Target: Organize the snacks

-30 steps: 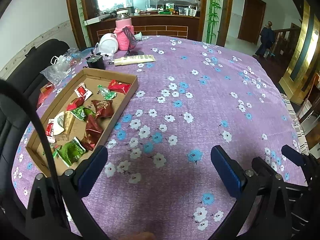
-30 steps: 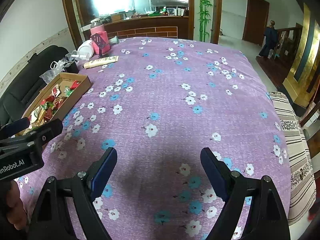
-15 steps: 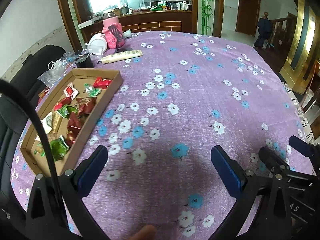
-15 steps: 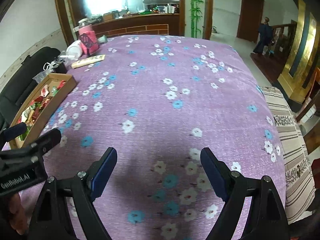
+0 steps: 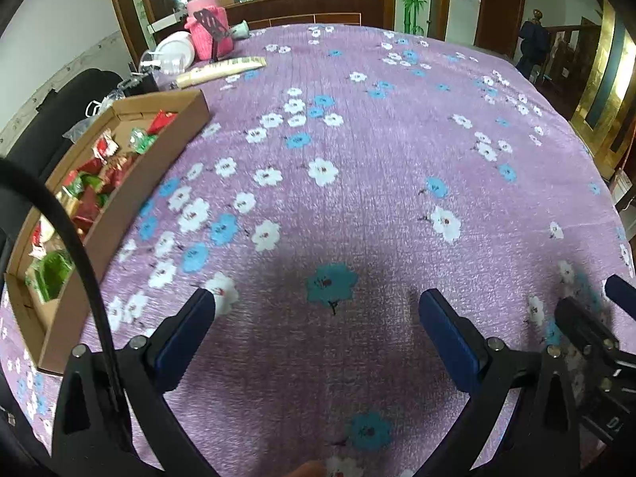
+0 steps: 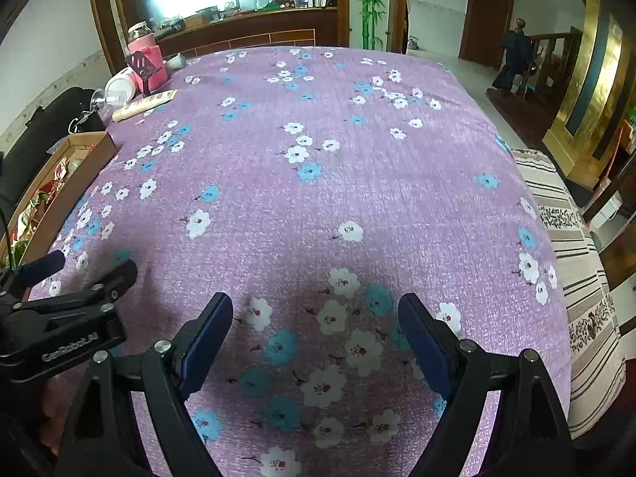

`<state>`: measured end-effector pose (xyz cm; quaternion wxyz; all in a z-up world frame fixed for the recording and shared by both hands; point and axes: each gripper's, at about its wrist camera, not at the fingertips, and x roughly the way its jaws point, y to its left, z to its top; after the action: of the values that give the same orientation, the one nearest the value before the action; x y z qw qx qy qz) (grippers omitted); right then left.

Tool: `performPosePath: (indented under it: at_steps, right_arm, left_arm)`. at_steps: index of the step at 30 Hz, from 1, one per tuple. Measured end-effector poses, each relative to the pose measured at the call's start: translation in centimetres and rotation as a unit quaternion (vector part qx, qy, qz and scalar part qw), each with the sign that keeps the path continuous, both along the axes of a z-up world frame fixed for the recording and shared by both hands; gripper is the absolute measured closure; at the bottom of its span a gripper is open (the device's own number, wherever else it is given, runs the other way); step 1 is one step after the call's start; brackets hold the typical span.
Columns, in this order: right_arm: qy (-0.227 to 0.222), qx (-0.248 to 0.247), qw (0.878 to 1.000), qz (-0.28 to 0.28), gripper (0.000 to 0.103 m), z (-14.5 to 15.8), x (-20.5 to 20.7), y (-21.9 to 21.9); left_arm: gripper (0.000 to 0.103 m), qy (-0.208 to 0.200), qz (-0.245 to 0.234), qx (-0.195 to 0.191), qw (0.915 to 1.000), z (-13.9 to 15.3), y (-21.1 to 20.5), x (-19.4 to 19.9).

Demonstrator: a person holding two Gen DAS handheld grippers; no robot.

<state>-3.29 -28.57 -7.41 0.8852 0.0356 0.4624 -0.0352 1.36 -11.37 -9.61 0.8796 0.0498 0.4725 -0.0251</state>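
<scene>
A shallow cardboard tray lies at the table's left edge. It holds several red and green wrapped snacks. The tray also shows at the left of the right wrist view. My left gripper is open and empty, low over the purple flowered cloth, to the right of the tray. My right gripper is open and empty over the cloth near the front edge. The left gripper also shows in the right wrist view, and part of the right gripper shows at the lower right of the left wrist view.
At the back left stand a pink knitted jar, a white bowl, a long cream packet and clear plastic bags. A black chair is to the left. A striped cushion lies past the right edge.
Both grippers have drawn back toward the near edge and dropped lower. The tray now sits farther left in both views. Both stay open and empty.
</scene>
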Motion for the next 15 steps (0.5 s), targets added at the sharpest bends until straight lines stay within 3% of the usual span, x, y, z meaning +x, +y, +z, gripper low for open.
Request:
performPosePath:
  at_steps: [5, 15]
  right_arm:
    - [0.001, -0.001, 1.0, 0.001, 0.017, -0.15, 0.13, -0.14]
    - [0.003, 0.009, 1.0, -0.012, 0.017, -0.32, 0.3, -0.08]
  left_arm:
    - [0.0, -0.002, 0.0, 0.003, 1.0, -0.63, -0.06, -0.09]
    - [0.0, -0.015, 0.001, -0.028, 0.9995, -1.02, 0.6, -0.19]
